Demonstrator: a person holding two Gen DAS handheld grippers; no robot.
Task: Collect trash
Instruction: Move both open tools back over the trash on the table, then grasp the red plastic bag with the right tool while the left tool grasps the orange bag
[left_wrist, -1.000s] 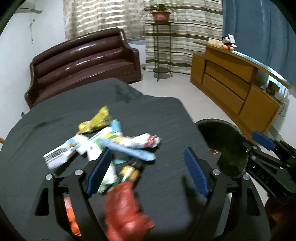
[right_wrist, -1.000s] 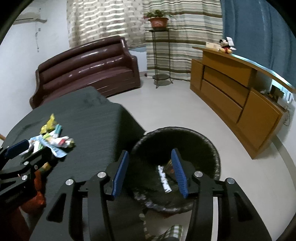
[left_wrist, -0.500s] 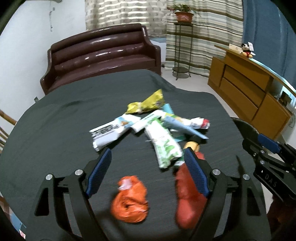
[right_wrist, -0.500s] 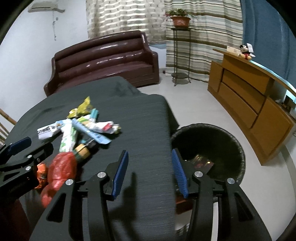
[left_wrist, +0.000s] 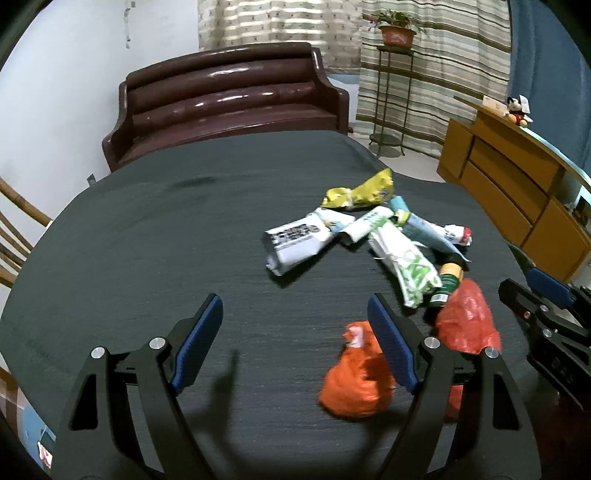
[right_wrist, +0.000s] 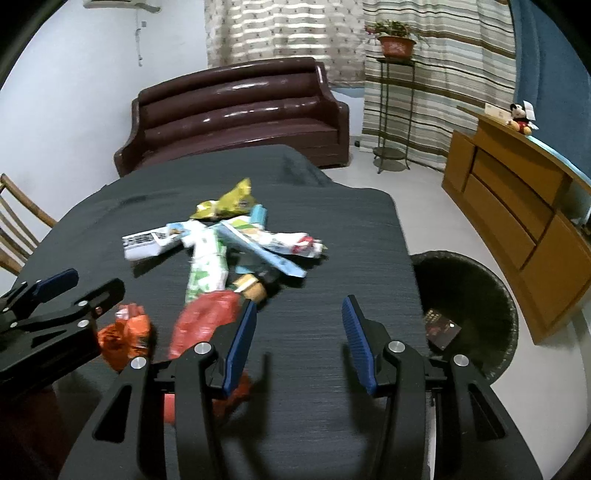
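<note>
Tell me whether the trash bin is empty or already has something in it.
Not empty. The black trash bin beside the table holds at least one dark wrapper at its bottom; the rest is too dark to tell.

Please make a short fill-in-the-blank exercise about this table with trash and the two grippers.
1. Both the left gripper and the right gripper are ____ and hold nothing.
2. The trash bin stands on the ____, beside the table.
3. The wrapper farthest from the grippers is ____ in colour.
4. The crumpled orange bag lies ____ the table.

Missing words: open; floor; yellow; on
</note>
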